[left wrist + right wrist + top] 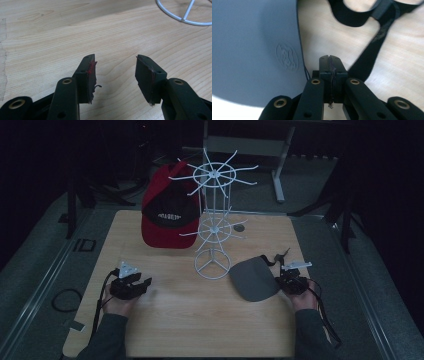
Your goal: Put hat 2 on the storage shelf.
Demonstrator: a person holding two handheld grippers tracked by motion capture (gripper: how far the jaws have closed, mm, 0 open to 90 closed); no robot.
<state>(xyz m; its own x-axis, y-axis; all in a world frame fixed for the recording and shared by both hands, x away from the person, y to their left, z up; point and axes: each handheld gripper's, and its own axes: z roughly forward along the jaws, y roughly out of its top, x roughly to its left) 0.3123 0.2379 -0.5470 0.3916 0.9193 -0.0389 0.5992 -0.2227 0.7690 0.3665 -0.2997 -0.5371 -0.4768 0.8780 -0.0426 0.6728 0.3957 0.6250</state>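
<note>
right gripper (286, 279) pinching the grey visor (254, 279) by its strap, ready to hang it

the visor lies on the table (175, 320) right of the rack (214, 220); left gripper (142, 284) rests spread and empty. red cap (167, 217) already hangs. next, i judge: lift the visor and hook its strap (372, 52) on a free prong.

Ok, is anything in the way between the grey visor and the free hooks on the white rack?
Nothing visible. The grey visor, at the right tongs, lies just right of the white rack. The hooks on that side are bare. The red cap hangs on the rack's far left side.
</note>
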